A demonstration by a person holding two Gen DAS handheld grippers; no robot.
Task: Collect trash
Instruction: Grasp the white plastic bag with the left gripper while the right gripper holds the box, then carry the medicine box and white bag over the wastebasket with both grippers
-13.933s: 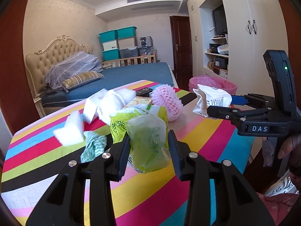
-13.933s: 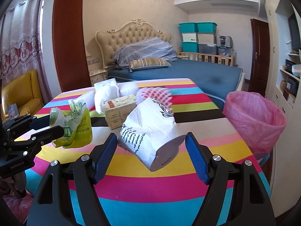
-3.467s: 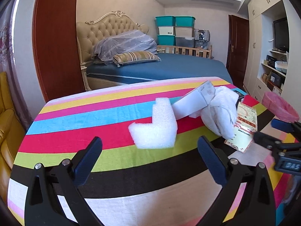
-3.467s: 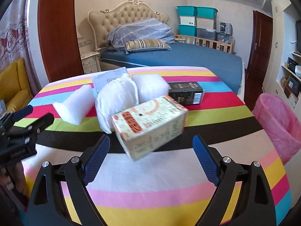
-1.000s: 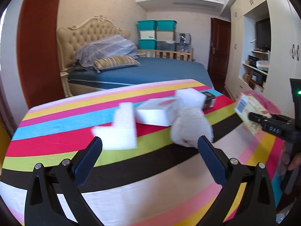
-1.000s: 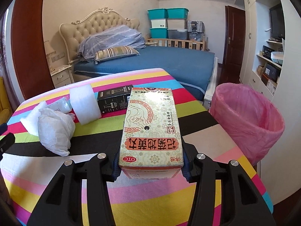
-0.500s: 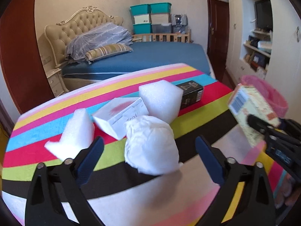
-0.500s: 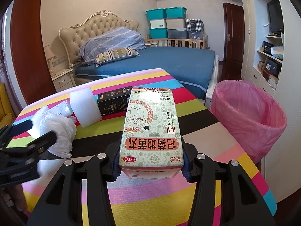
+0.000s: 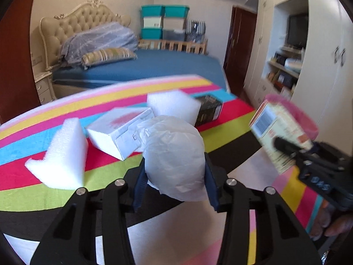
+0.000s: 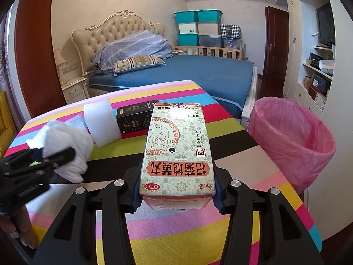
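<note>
Between your right gripper (image 10: 177, 191) fingers the medicine box (image 10: 177, 152) is pinched; the left gripper (image 9: 174, 182) squeezes the white bag (image 9: 174, 159). Carry both level over the striped table (image 10: 249, 154), releasing above the pink bin (image 10: 293, 139) beyond

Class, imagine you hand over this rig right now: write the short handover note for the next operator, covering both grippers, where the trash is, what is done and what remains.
Left gripper: shut on the crumpled white bag, at the table's near side.
Right gripper: shut on the patterned medicine box, held above the striped table, not yet over the pink-lined bin to its right.
On the table: white foam wedge, white carton, foam block, black box.
Done: both items gripped.
Left: drop both into the bin, then collect the four remaining pieces.
</note>
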